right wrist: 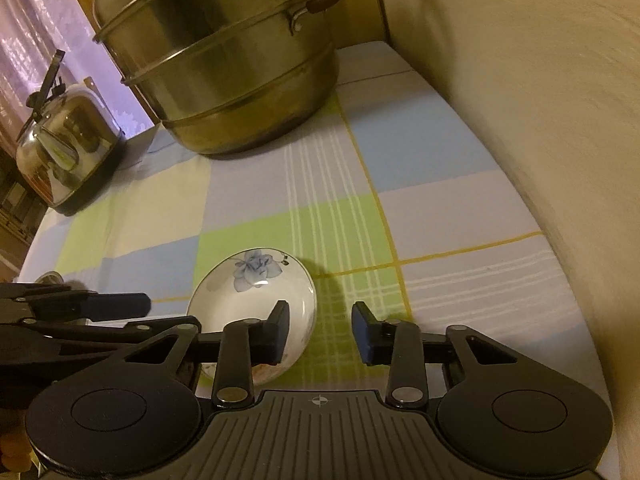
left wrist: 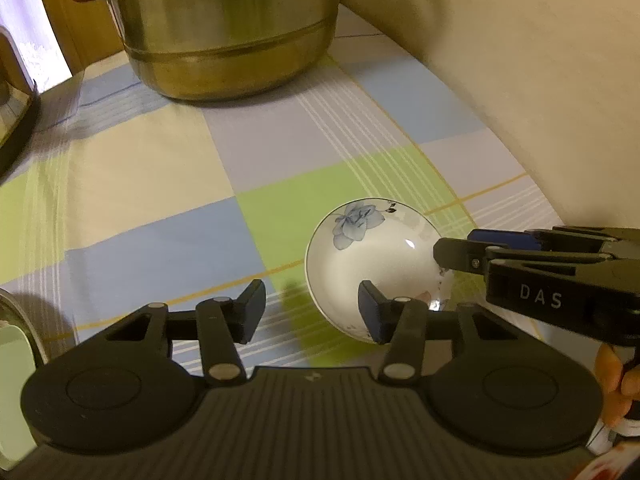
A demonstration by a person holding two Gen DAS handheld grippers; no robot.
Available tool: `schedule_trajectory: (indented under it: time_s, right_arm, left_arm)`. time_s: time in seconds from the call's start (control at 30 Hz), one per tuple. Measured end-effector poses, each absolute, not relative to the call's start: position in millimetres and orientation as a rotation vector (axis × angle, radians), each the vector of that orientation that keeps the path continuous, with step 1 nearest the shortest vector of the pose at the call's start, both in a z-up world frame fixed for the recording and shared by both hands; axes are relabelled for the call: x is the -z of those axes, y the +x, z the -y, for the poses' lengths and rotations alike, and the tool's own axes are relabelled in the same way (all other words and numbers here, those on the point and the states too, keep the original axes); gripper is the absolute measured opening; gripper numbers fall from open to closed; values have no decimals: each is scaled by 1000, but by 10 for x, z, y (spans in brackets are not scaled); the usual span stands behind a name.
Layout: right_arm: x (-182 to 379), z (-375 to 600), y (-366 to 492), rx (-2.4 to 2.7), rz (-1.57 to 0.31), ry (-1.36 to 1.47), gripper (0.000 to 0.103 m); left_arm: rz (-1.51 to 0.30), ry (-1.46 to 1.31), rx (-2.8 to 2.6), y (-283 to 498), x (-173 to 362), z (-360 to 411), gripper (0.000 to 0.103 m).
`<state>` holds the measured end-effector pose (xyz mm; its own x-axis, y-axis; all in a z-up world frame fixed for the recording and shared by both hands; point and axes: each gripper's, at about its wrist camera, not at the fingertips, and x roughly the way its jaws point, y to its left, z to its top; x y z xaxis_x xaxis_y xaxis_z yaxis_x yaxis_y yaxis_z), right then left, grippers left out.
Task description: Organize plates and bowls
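a small white bowl (left wrist: pixel 380 268) with a blue flower sits on the checked tabletop (left wrist: pixel 160 184); the left claw (left wrist: pixel 312 316) and right claw (right wrist: pixel 320 332) each straddle its rim, released, pads not yet pressing; closing both from opposite sides could tip or skid the bowl toward the steel pot (left wrist: pixel 228 28).

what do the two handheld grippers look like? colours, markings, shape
Both match: matte black plastic. The left gripper has a ribbed centre plate between two round discs, silver pivot pins on the linkage arms, and blue pads on its fingers. The right gripper is the same build; seen from the left wrist view, its side carries white "DAS" lettering.
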<state>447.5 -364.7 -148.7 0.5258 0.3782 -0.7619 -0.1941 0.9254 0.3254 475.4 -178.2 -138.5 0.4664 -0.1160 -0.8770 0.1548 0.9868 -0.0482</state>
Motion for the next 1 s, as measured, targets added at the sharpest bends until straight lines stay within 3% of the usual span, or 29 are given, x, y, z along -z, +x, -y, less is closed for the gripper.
schedule_trajectory:
  time_s: [0.43, 0.6, 0.8, 1.0]
  right_arm:
    - [1608, 3579, 4560, -354, -984, 198, 15]
    - [1616, 3567, 4567, -358, -990, 201, 8]
    - [1619, 3552, 4566, -353, -991, 194, 6]
    - [1607, 3544, 4561, -346, -996, 186, 6]
  left_arm:
    - [-1094, 16, 172, 4846, 1513, 1757, 30]
    - [-1102, 0, 189, 4862, 1531, 1771, 18]
    - [-1102, 7, 190, 4867, 1542, 1792, 10]
    - [-1093, -5, 200, 4860, 1522, 1767, 9]
